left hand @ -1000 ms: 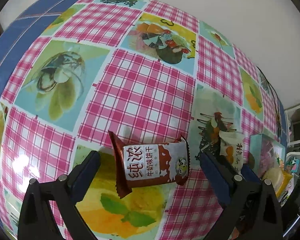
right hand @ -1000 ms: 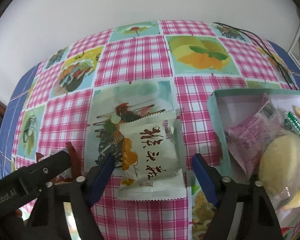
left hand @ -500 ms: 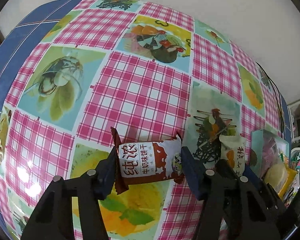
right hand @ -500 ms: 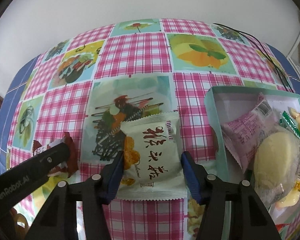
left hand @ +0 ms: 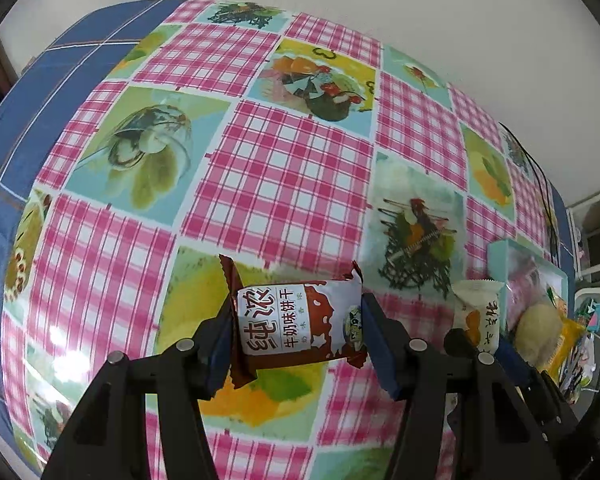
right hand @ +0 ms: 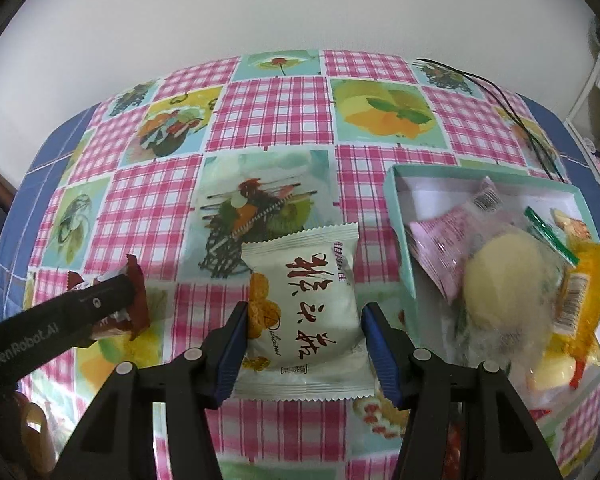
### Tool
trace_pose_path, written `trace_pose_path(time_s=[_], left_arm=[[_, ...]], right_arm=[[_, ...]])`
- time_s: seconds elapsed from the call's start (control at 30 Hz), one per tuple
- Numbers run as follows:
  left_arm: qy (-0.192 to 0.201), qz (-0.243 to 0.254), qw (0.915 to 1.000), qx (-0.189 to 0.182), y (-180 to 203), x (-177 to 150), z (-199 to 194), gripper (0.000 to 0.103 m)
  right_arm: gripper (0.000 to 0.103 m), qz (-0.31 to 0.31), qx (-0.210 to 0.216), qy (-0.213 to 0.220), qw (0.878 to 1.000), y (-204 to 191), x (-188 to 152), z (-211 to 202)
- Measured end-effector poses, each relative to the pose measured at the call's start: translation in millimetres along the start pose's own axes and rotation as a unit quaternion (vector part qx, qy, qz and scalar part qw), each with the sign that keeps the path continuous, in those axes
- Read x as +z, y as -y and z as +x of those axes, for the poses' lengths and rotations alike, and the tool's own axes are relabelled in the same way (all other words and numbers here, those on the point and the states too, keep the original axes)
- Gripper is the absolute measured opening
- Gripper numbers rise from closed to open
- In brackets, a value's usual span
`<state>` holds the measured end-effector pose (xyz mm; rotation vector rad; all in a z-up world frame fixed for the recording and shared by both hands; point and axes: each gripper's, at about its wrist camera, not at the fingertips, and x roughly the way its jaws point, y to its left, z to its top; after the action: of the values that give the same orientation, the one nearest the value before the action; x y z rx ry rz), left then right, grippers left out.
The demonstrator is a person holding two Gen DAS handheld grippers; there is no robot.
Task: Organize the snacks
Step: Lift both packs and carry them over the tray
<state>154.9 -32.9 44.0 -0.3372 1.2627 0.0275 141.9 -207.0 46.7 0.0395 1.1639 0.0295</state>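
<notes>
Box contents blurred, R edge cut.

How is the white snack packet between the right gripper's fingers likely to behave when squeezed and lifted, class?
The white packet looks puffy, so it will probably give under the right gripper. Its glossy wrapper may slip. The crimped ends will likely flop, and it seems light for its size.
</notes>
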Motion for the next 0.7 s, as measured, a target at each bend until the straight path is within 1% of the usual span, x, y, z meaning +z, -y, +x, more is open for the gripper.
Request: trace_pose_path(time_s=[0.17,0.3,0.53,0.7], left_arm=[[0.007,0.014,0.9999,-0.007,8,-14,-17,0.060],[0.020,0.030,0.9993,-0.002,22,-21,-29,0.060],[0.036,0.040,0.9985,-0.009,34,-37,-46,0.060],[0.047,0.042,0.9979,-0.012,40,-46,-56,0.060]], right_arm=[[0.059,-0.006,-0.003,0.014,1.000,3,-11,-23],[0.059,-0.003,0.001,0.027,1.000,8,-20,-42],[0.059,0.019,0.019,0.051,0.998,25,-36,-76],[0.059,0.031,0.033,0.061,0.997,35,-45,-90]])
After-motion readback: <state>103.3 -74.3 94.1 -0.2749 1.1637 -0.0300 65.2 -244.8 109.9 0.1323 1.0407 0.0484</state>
